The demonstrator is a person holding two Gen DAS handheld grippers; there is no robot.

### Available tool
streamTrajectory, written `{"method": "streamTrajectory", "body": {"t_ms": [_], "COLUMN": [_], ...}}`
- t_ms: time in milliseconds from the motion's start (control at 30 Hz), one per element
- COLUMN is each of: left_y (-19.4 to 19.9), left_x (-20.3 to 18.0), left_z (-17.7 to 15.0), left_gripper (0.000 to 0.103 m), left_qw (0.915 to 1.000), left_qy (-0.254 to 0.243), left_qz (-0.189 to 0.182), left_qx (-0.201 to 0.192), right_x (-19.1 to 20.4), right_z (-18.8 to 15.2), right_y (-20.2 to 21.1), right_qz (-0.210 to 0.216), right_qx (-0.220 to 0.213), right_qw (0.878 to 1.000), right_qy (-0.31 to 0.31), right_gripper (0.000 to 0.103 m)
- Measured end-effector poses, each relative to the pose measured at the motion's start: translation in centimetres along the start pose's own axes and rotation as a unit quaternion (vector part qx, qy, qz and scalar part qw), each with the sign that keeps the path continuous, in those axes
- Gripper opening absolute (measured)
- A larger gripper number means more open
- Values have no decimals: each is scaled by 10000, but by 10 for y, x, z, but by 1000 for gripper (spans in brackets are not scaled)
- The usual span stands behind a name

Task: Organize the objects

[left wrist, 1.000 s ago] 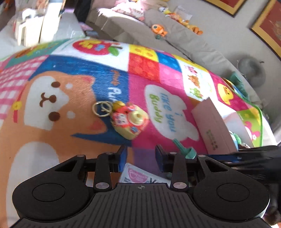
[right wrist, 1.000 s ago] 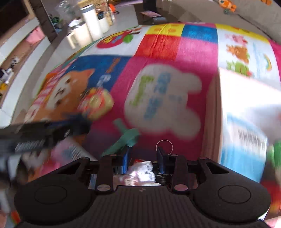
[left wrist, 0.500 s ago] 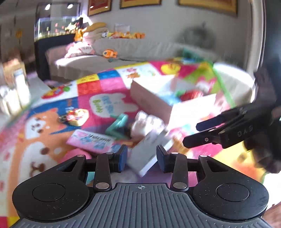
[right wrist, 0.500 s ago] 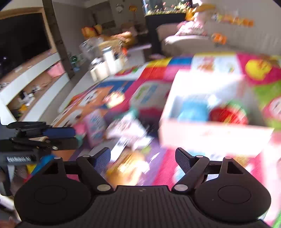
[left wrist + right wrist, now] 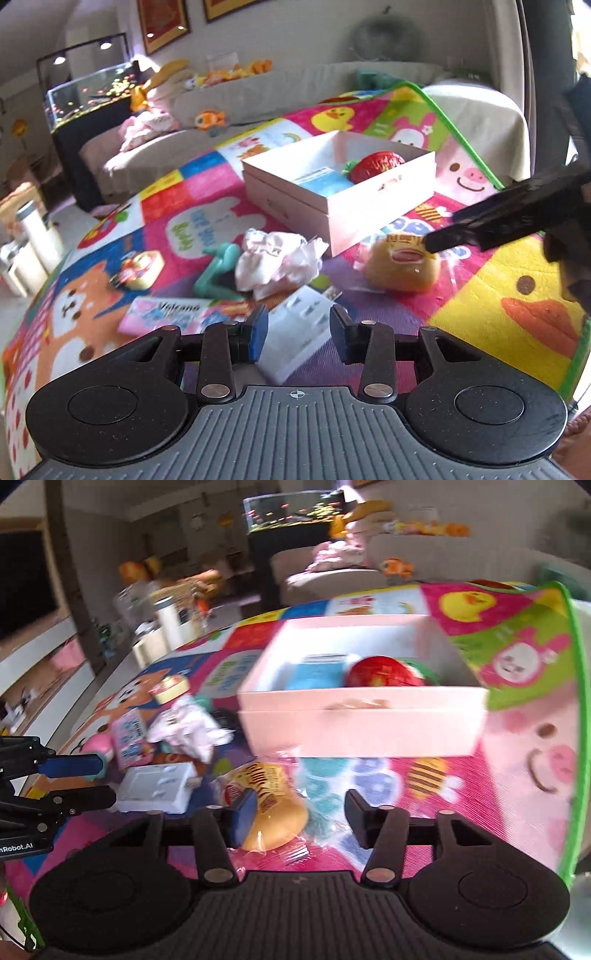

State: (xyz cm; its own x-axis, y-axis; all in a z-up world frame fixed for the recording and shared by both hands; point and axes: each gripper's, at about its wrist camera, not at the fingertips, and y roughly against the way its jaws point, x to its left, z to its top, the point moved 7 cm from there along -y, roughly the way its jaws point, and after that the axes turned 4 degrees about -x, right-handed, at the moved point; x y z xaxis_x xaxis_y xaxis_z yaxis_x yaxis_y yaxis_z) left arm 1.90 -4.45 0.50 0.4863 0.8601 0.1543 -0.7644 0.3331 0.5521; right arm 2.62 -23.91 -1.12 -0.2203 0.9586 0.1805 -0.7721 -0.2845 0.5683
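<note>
A white open box point(image 5: 343, 192) on the colourful mat holds a red ball point(image 5: 376, 166) and a blue pack; it also shows in the right wrist view point(image 5: 362, 716). Loose items lie before it: a yellow wrapped bun point(image 5: 402, 266) point(image 5: 269, 812), a white flat box point(image 5: 299, 336) point(image 5: 159, 786), a crumpled white-pink cloth point(image 5: 277, 258), a green toy point(image 5: 218, 273), a pink Volcano pack point(image 5: 166, 314), a yellow toy camera point(image 5: 140, 269). My left gripper point(image 5: 298, 334) is open above the white flat box. My right gripper point(image 5: 297, 818) is open, hovering at the bun.
A sofa point(image 5: 258, 96) with plush toys stands behind the mat. A fish tank point(image 5: 88, 92) is at the back left. White canisters point(image 5: 33, 236) stand on the floor at left. The mat's green edge point(image 5: 576, 701) runs along the right.
Both grippers pulled back and up from the mat. The right gripper, earlier narrow over the white-pink cloth, opened wide and now hovers at the bun. The cloth lies on the mat.
</note>
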Motion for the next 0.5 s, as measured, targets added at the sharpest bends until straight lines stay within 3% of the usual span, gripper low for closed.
{"method": "streamTrajectory", "body": {"t_ms": [133,333,500], "left_y": [-31,-44,-19], "left_x": [13,31,4], "left_z": [6,-5,-17], "left_gripper": [42,41,43], "left_qw": [9996,9909,9930], "left_qy": [142,890,452], "left_qz": [-35,-687,-878], "left_qx": [260,738,642], "right_x": [-19,-34,-37], "right_z": [-7,-13,-15], "right_y": [0,-5,-10], "right_qz": [-104,33,104], "right_qx": [-98,-84,-79], "right_qw": [9994,9963,9950], "right_qy": [-328,-860,-994], "right_gripper": [87,97,103]}}
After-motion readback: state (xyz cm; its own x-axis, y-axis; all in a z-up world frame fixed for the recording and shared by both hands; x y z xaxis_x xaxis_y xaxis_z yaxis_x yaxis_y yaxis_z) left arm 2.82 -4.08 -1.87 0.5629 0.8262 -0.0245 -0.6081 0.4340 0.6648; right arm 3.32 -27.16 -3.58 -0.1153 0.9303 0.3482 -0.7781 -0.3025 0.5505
